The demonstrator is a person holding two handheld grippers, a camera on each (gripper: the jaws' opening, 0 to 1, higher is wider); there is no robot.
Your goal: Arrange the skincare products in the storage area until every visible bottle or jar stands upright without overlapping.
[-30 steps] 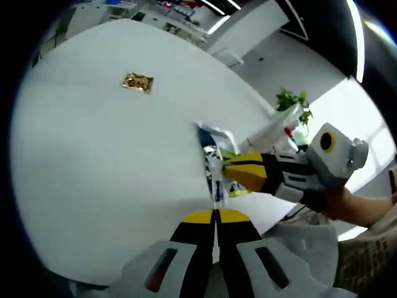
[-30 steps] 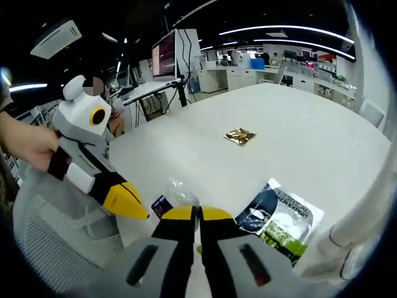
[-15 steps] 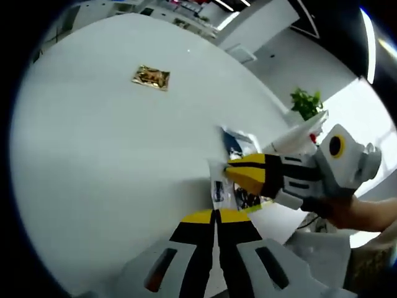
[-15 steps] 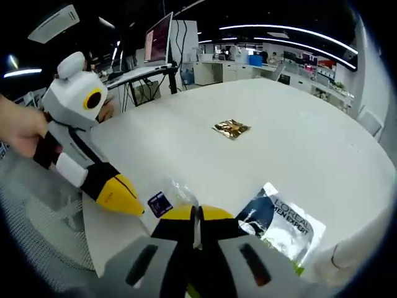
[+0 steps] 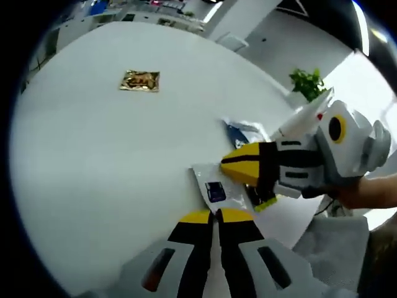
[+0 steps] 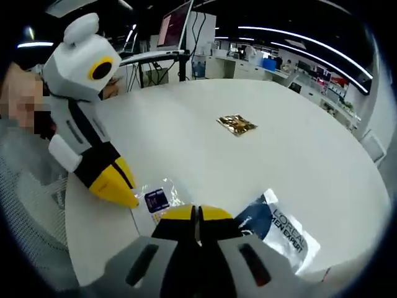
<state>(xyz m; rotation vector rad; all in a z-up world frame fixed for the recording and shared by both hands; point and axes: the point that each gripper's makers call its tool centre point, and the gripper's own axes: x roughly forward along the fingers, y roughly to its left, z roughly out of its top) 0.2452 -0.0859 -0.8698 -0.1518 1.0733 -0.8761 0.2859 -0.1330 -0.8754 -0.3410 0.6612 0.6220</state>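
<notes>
A clear sachet with a blue label [image 5: 215, 191] [image 6: 157, 200] lies nearly flat just above the white table [image 5: 93, 161], stretched between both grippers. My left gripper [image 5: 214, 215] is shut on its near end. In the right gripper view the left gripper's yellow tip [image 6: 115, 185] pinches the sachet's left edge. My right gripper [image 6: 195, 214] is shut on the other edge, and it reaches in from the right in the left gripper view with its yellow tip [image 5: 239, 164] on the sachet. A blue-and-white L'Oreal sachet [image 6: 279, 226] [image 5: 239, 131] lies flat just beyond.
A small gold sachet [image 5: 140, 81] [image 6: 236, 123] lies flat farther out on the table. A green plant [image 5: 307, 84] and a white object [image 5: 304, 115] stand past the table's edge. A grey mesh chair [image 6: 31, 205] is near the edge; desks with monitors [image 6: 177, 31] stand behind.
The clear sachet has turned from edge-on to nearly flat, so its blue label faces the left gripper view. Both grippers stay shut on it, and both cameras have shifted a little.
</notes>
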